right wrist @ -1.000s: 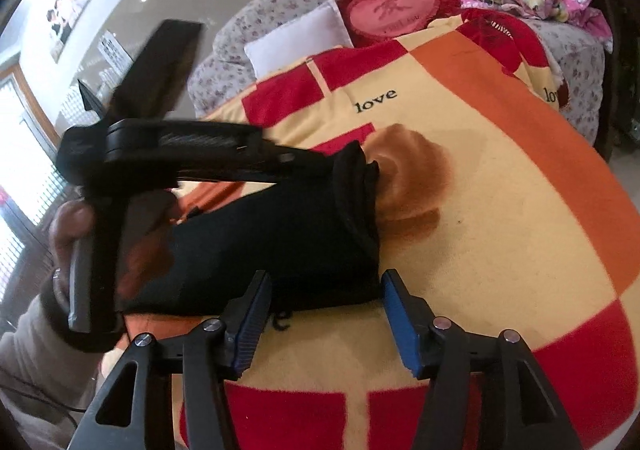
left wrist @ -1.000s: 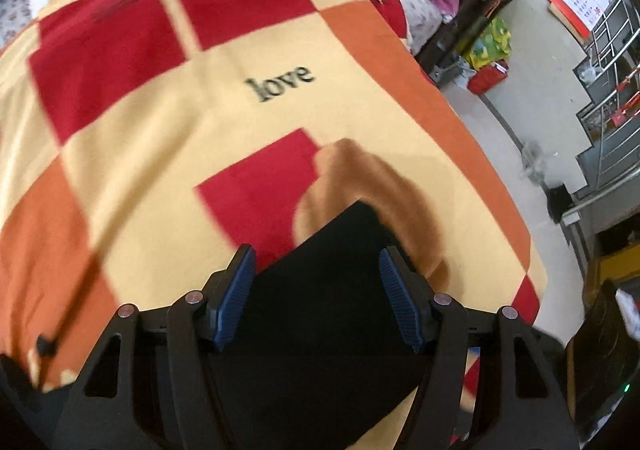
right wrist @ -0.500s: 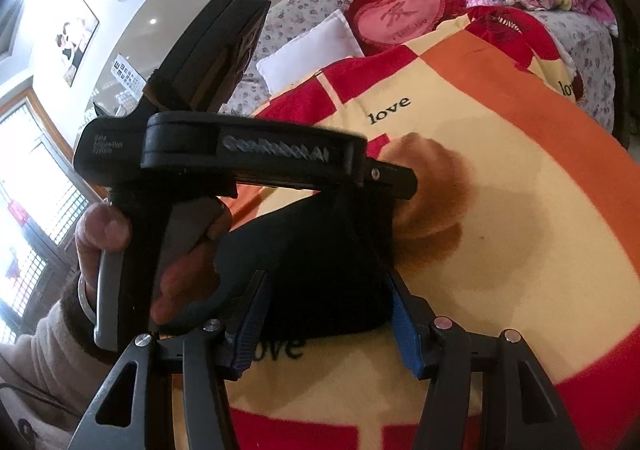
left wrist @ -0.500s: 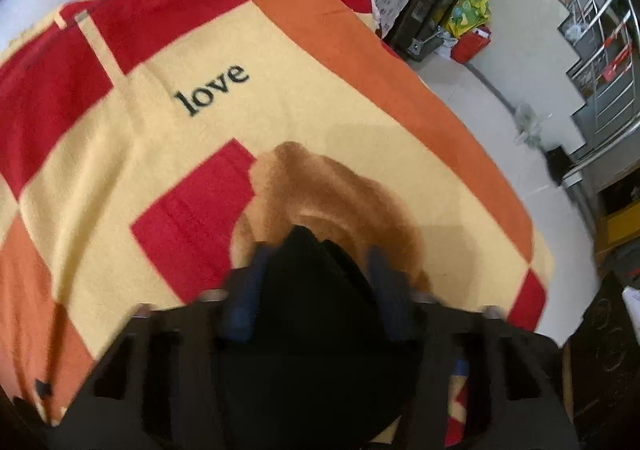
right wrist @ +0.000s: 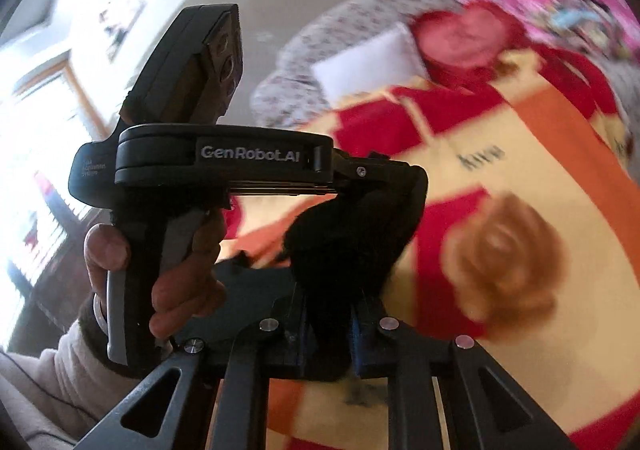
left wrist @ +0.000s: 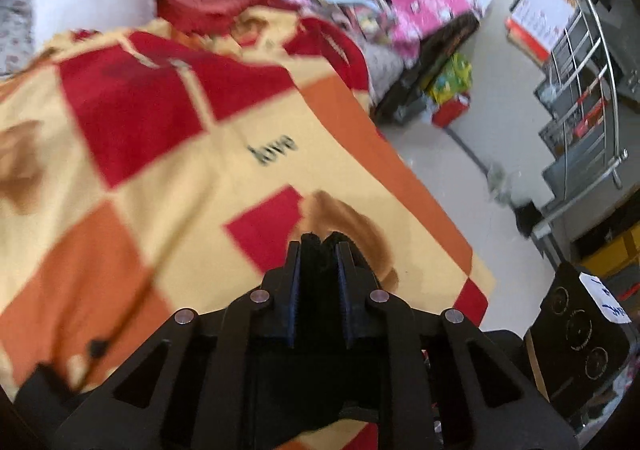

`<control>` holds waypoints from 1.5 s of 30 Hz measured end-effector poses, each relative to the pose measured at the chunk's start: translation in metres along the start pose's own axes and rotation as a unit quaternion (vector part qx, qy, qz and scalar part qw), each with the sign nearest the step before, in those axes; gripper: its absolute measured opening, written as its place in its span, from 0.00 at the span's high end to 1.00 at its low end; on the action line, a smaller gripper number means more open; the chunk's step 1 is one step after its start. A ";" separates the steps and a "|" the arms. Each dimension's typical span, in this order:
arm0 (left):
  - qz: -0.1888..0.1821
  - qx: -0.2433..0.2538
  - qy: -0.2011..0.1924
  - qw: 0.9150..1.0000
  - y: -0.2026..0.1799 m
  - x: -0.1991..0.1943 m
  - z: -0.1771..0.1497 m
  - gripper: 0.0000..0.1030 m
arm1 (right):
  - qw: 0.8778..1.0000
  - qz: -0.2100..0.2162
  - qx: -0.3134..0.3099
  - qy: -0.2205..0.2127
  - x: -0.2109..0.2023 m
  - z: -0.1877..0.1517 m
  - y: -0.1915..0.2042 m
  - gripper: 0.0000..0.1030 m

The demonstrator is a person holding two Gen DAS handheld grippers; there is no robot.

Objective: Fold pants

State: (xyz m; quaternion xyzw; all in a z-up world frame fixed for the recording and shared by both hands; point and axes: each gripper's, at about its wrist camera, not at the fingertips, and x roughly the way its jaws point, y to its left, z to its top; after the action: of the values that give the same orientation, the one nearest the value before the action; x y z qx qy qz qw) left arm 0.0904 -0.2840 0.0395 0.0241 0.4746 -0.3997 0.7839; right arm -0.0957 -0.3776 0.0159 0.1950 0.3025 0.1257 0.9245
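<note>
Both the left gripper point(left wrist: 319, 250) and right gripper point(right wrist: 328, 314) clamp the black pants point(right wrist: 344, 246) above the checkered blanket point(left wrist: 168, 186).

Both claws point(left wrist: 319, 250) point(right wrist: 328, 314) now clamped on pants point(right wrist: 344, 246)

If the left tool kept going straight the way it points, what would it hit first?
Probably the patterned blanket: the left tool, shut on the black pants, points down onto its brown patch; depth is unclear.
</note>
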 end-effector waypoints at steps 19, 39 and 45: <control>0.110 -0.203 -0.043 0.972 0.157 -0.105 -0.141 0.85 | 0.983 0.104 -0.079 0.130 0.101 -0.010 0.079 0.59; 0.171 -0.229 -0.018 0.958 0.121 -0.061 -0.170 0.57 | 0.981 -0.085 -0.099 0.144 0.155 0.014 0.036 0.60; 0.148 -0.231 -0.022 0.961 0.119 -0.060 -0.170 0.83 | 0.989 -0.056 -0.062 0.121 0.120 0.016 0.034 0.60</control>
State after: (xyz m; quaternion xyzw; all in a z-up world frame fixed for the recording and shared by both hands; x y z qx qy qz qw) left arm 0.0309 -0.0962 -0.0486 -0.0970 0.5278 -0.1593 0.8286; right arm 0.0047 -0.3098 -0.0187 0.1039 0.4142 0.1149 0.8969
